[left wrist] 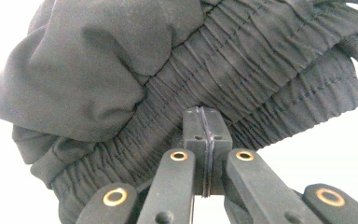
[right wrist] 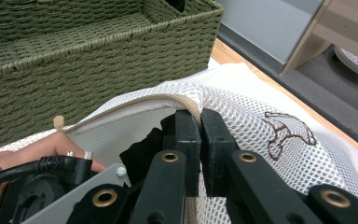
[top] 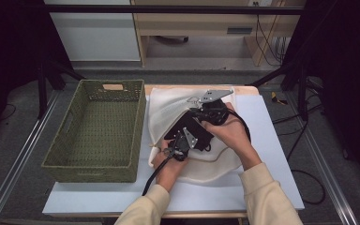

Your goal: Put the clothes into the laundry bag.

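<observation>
A white mesh laundry bag lies on the white table, just beside the right wall of a green woven basket. Both grippers meet over the bag's middle, on the side away from the basket. The left gripper has its jaws pressed together on the gathered elastic waistband of a black garment, a thin edge of fabric caught between the pads; in the high view the left gripper reaches into the bag's opening, held by the left hand. The right gripper pinches the bag's tan-trimmed rim between its jaws, lifting the edge of the opening, with the mesh bag spreading off beyond it and the basket close behind. Inside the opening, seen from the right gripper view, the black garment sits in the bag, with the left gripper's grey plate and cable beside it. The right hand grips its tool over the bag's far half
</observation>
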